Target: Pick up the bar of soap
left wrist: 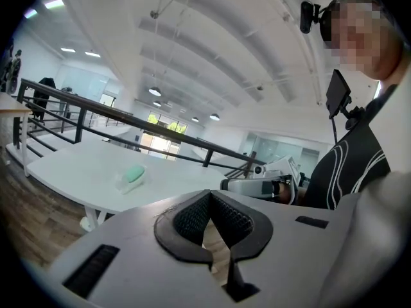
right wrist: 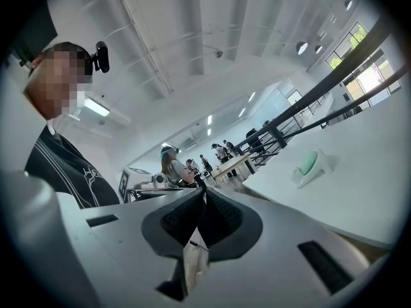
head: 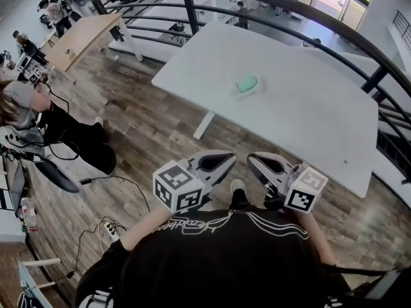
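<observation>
A mint-green bar of soap (head: pixel 245 83) lies in a small white dish (head: pixel 254 91) near the middle of a white table (head: pixel 308 108). Both grippers hang close to my chest, over the wooden floor and short of the table's near edge. My left gripper (head: pixel 225 160) has its jaws closed together with nothing between them. My right gripper (head: pixel 256 162) is beside it, its pads meeting at the tip and also empty. The soap (left wrist: pixel 135 171) shows far off in the left gripper view and the soap (right wrist: pixel 310 160) at the right in the right gripper view.
A black curved railing (head: pixel 359 40) runs behind and to the right of the table. A wooden table (head: pixel 83 37) and several people (head: pixel 38 117) are at the left. Cables and a power strip (head: pixel 109 228) lie on the floor.
</observation>
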`<act>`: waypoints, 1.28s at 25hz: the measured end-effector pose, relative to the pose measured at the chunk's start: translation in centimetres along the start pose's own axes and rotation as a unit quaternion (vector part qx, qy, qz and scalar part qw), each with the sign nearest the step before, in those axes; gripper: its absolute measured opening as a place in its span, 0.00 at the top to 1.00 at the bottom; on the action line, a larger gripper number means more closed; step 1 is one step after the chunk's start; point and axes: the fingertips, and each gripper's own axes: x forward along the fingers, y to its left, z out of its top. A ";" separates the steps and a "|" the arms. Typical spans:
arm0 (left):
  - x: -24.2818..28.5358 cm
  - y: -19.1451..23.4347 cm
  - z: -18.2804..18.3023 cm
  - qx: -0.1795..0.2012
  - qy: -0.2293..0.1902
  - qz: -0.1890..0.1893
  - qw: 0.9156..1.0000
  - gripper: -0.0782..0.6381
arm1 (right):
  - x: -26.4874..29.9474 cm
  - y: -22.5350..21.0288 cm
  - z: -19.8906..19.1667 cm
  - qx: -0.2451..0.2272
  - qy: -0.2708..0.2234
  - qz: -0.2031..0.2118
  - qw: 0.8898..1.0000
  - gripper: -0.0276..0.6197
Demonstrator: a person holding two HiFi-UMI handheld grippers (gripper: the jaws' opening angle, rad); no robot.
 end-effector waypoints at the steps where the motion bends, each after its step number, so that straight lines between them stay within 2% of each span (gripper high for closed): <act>1: 0.6 0.7 0.3 0.001 0.002 -0.001 1.000 0.88 | 0.3 -0.8 0.4 0.001 0.000 -0.002 1.000 0.93; 4: 2.4 2.6 1.0 0.001 0.007 -0.002 1.000 0.88 | 1.0 -3.2 1.7 0.003 -0.001 -0.008 1.000 0.93; 10: 6.8 7.1 2.1 -0.028 0.018 0.002 0.999 0.88 | 2.3 -8.9 4.1 0.009 0.009 -0.008 1.000 0.93; 14: 9.2 10.1 3.7 -0.027 0.017 0.012 0.999 0.88 | 3.5 -11.8 5.3 -0.009 0.034 0.005 0.999 0.93; 18: 11.3 13.2 4.8 -0.018 0.029 0.015 0.999 0.88 | 5.2 -15.2 6.7 -0.001 0.038 0.011 0.999 0.93; 32: 15.6 17.8 4.6 -0.006 0.065 0.028 0.997 0.88 | 6.7 -21.7 7.7 0.021 0.043 0.020 0.999 0.93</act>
